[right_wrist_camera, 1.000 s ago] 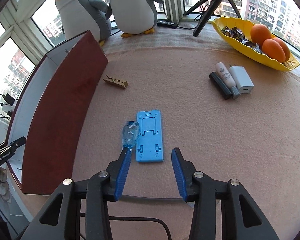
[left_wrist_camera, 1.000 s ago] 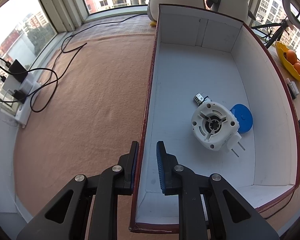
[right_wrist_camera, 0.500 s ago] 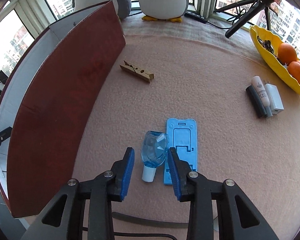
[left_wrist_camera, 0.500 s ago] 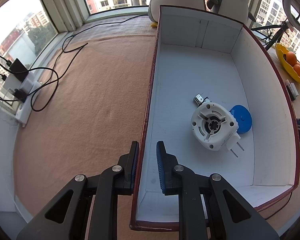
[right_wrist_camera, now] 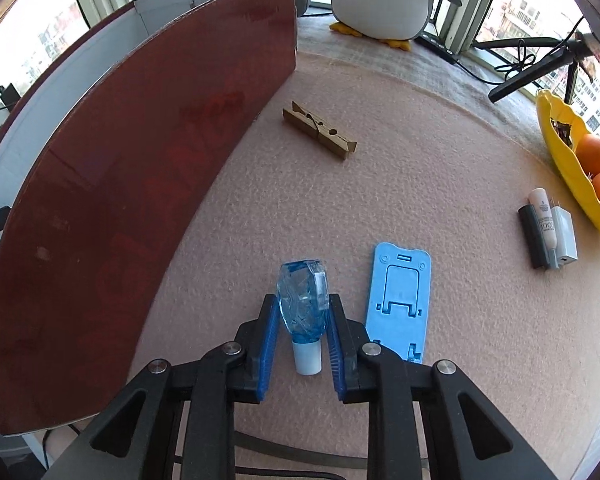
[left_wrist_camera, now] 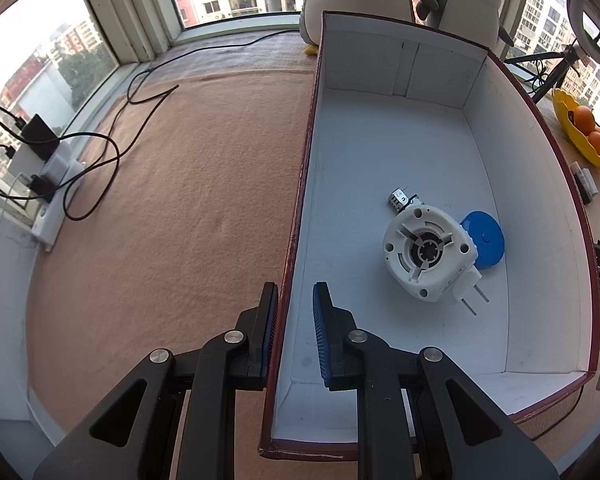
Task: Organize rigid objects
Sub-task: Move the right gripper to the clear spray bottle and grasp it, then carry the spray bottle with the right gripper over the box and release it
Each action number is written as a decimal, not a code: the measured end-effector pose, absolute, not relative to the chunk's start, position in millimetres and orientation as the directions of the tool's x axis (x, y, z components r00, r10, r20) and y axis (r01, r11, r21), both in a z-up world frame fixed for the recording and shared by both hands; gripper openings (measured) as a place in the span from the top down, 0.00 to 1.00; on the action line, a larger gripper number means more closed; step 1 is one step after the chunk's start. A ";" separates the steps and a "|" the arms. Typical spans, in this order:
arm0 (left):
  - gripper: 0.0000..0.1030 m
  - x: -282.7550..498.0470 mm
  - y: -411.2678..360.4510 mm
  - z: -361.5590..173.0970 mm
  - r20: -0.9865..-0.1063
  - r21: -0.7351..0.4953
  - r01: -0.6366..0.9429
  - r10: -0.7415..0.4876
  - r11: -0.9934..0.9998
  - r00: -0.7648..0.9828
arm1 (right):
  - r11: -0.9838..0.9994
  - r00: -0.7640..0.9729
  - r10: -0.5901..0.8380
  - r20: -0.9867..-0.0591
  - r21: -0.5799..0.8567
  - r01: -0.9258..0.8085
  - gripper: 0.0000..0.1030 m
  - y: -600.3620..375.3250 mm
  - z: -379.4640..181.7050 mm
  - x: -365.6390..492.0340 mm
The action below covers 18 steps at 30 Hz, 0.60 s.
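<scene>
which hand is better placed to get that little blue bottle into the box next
Right. The right hand-held gripper already straddles the blue bottle, jaws closing on it. The left hand-held gripper is clamped on the box wall, steadying it.

Table cover: a peach felt-like cloth [right_wrist_camera: 420, 152] is looking matt and fuzzy.
Box: a cardboard box [left_wrist_camera: 396, 64] is showing matt white paper inside; its dark red outer wall [right_wrist_camera: 140, 168] is looking smooth and slightly glossy.
Bottle: a small clear blue faceted plastic bottle [right_wrist_camera: 303, 304] is glinting, with a matt white cap.
Stand: a flat light blue plastic phone stand [right_wrist_camera: 400, 300] is looking matt.
Peg: a brown wooden clothes peg [right_wrist_camera: 319, 130] is looking dull.
Motor part: a round white plastic housing [left_wrist_camera: 428, 254] is showing bare metal prongs.
</scene>
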<state>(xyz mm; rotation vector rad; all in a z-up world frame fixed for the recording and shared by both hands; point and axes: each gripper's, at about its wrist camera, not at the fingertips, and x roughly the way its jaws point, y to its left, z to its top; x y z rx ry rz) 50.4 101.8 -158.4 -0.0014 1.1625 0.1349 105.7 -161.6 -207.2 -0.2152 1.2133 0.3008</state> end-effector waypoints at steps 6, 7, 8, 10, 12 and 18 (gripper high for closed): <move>0.84 49.4 101.4 -158.5 -0.913 0.073 -0.121 0.116 0.990 0.392 | 0.941 0.343 0.138 -0.929 0.015 -0.338 0.80 -166.0 -196.7 98.7; 0.84 49.3 101.4 -158.3 -0.912 0.074 -0.124 0.117 0.990 0.392 | 0.941 0.350 0.142 -0.926 0.017 -0.338 0.80 -166.1 -194.1 99.1; 0.84 49.1 101.4 -158.1 -0.912 0.073 -0.128 0.118 0.989 0.394 | 0.941 0.356 0.148 -0.923 0.021 -0.337 0.80 -166.9 -191.0 98.6; 0.84 48.5 101.6 -157.1 -0.910 0.071 -0.138 0.121 0.988 0.397 | 0.941 0.367 0.162 -0.916 0.032 -0.336 0.80 -168.1 -184.2 97.6; 0.84 47.6 102.0 -156.3 -0.907 0.070 -0.146 0.124 0.987 0.402 | 0.940 0.380 0.175 -0.909 0.039 -0.338 0.80 -168.6 -176.5 96.4; 0.88 45.4 106.1 -156.1 -0.904 0.059 -0.186 0.131 0.981 0.407 | 0.933 0.425 0.223 -0.877 0.066 -0.353 0.80 -166.3 -149.1 96.6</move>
